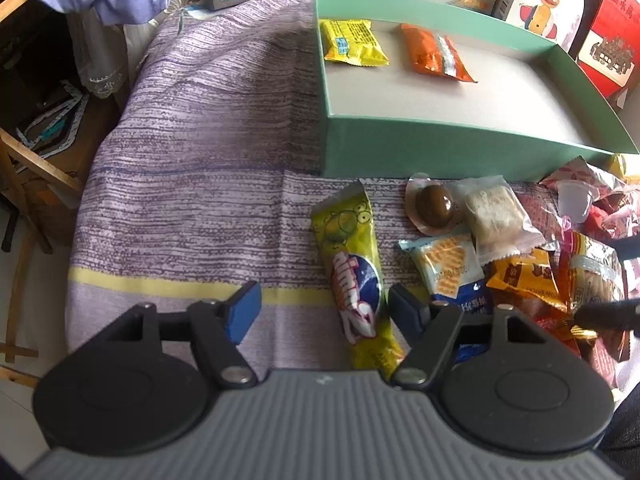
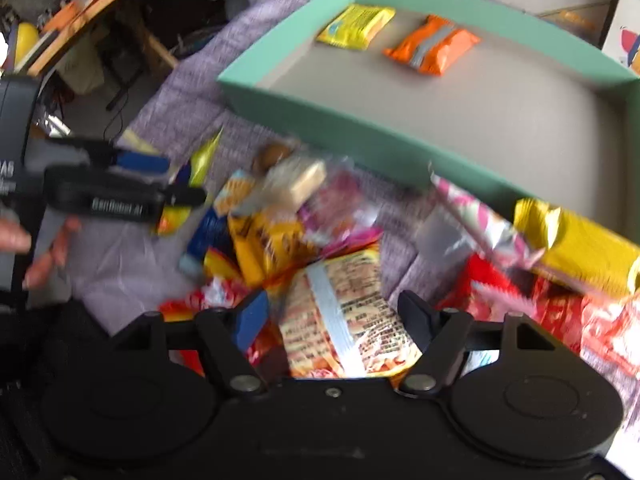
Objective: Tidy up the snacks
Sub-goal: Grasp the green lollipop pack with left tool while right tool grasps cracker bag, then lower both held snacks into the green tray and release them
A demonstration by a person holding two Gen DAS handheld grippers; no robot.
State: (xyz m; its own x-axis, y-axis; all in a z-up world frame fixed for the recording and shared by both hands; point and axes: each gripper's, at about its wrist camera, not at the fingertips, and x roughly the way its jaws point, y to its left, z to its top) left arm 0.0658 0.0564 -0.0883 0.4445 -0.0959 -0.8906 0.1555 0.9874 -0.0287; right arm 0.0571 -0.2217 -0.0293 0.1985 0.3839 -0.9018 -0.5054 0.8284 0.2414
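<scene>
A shallow green box (image 1: 440, 144) (image 2: 320, 108) lies on the purple cloth. It holds a yellow packet (image 1: 354, 42) (image 2: 356, 26) and an orange packet (image 1: 436, 54) (image 2: 432, 44). In front of it lies a heap of loose snacks. My left gripper (image 1: 324, 312) (image 2: 172, 180) is open and points down over a long yellow-green packet (image 1: 356, 276). That packet lies between the fingers, close to the right one, and nothing presses on it. My right gripper (image 2: 334, 318) is open over an orange-printed packet with a silver seam (image 2: 340, 312), and its pads are clear of the packet.
The heap holds a brown sealed egg (image 1: 434, 206), a pale noodle block (image 1: 500, 216), a blue cracker packet (image 1: 448, 268) and a yellow bag (image 2: 580, 244). Boxes stand behind the green box. A wooden frame (image 1: 28, 160) stands left of the cloth edge. A hand (image 2: 40, 252) holds the left gripper.
</scene>
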